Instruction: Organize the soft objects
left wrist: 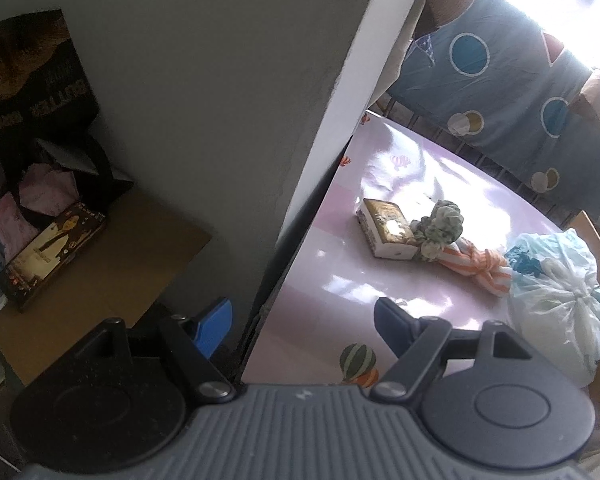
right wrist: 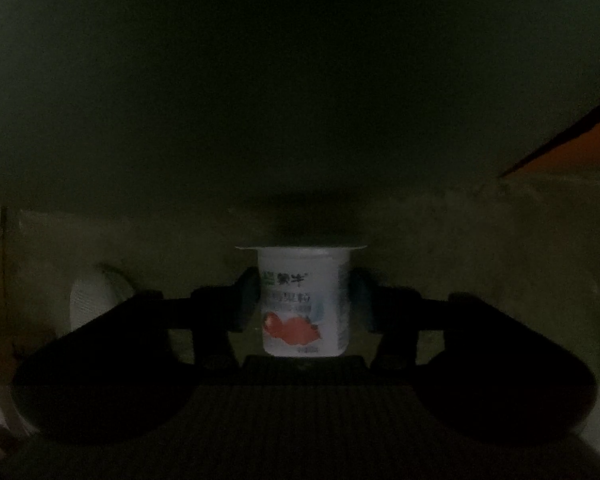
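My right claw [right wrist: 305, 300] sits low in a really dark right-wrist frame, pads against both sides of a small white plastic yogurt cup with a red fruit print [right wrist: 305, 300], so it's clamped on that. Only my left-wrist view shows the pink glossy tablecloth [left wrist: 380, 280]: my left claw [left wrist: 300, 316] hangs wide apart, empty. A grey-white wall corner [left wrist: 332, 120] splits the frame. Right of centre lie a gold-topped box [left wrist: 386, 232], a green-grey knotted cloth [left wrist: 440, 228], an orange-striped knotted cloth [left wrist: 480, 266] and a tied translucent plastic bag [left wrist: 556, 300].

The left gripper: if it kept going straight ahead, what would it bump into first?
Probably the pink tablecloth, just short of the gold box. The left gripper is open and empty, straddling the table's edge beside the grey wall; depth is hard to judge.
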